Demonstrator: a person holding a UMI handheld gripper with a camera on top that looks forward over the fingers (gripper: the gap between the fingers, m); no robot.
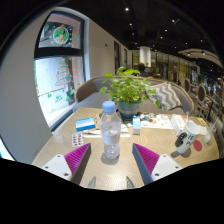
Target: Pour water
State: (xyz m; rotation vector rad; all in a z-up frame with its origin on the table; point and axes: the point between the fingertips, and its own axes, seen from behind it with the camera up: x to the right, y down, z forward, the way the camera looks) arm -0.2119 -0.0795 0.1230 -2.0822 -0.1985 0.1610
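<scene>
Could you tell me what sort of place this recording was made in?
Probably a café or office lounge: a wooden table bearing a water bottle between the open gripper fingers, a potted plant, and ceiling spotlights beyond.

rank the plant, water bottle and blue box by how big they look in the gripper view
1. plant
2. water bottle, standing between the open fingers; nearness inflates it
3. blue box, clearly smallest

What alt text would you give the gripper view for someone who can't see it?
A clear water bottle stands on a wooden table between the open fingers of the hand-held gripper, with gaps either side. Beyond it sits a leafy potted plant.
</scene>
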